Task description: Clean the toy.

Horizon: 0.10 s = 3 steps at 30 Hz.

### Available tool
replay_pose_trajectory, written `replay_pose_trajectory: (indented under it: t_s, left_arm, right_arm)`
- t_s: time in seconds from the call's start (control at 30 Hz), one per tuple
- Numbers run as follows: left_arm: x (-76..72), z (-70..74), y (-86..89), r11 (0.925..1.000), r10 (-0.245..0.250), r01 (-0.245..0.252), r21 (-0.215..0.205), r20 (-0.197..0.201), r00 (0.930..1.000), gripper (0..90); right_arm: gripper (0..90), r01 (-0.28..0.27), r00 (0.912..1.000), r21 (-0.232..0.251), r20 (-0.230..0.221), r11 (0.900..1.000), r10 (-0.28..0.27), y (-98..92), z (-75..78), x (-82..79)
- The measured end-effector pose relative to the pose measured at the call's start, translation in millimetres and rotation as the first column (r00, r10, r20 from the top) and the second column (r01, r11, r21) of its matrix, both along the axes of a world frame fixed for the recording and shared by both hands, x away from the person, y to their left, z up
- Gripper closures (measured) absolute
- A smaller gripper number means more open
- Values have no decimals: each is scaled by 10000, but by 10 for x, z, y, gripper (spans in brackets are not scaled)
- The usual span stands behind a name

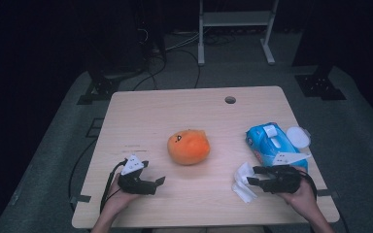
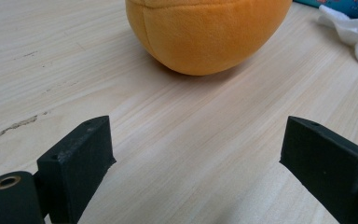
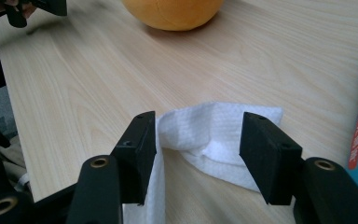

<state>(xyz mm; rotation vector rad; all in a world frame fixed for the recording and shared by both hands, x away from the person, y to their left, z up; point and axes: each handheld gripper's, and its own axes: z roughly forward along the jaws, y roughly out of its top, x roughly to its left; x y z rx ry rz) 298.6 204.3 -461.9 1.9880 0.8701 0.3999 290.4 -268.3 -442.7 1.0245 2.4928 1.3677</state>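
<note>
White wipe (image 3: 205,135) lies between the spread jaws of the right gripper (image 3: 198,140), unpinched; left gripper (image 2: 196,154) is spread and empty, both on a wooden table (image 1: 141,111) amid dark surroundings.

High view: fixed above the near edge, looking forward and down over the whole table (image 1: 141,104). Left gripper view: low over the wood, close, facing the orange plush (image 2: 205,32) at 12 o'clock. Right gripper view: low, close over the white wipe (image 3: 205,135), plush at 11 o'clock. All three share the plush and tabletop.
</note>
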Motion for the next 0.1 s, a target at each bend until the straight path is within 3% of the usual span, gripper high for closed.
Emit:
replay_pose_trajectory:
  t_s: [0.1]
  left_arm:
    - [2,3,10,10000,20,-20,-26,-25,10000,88]
  right_arm:
    - [445,-12,10000,9,12,10000,12,1,4,-3]
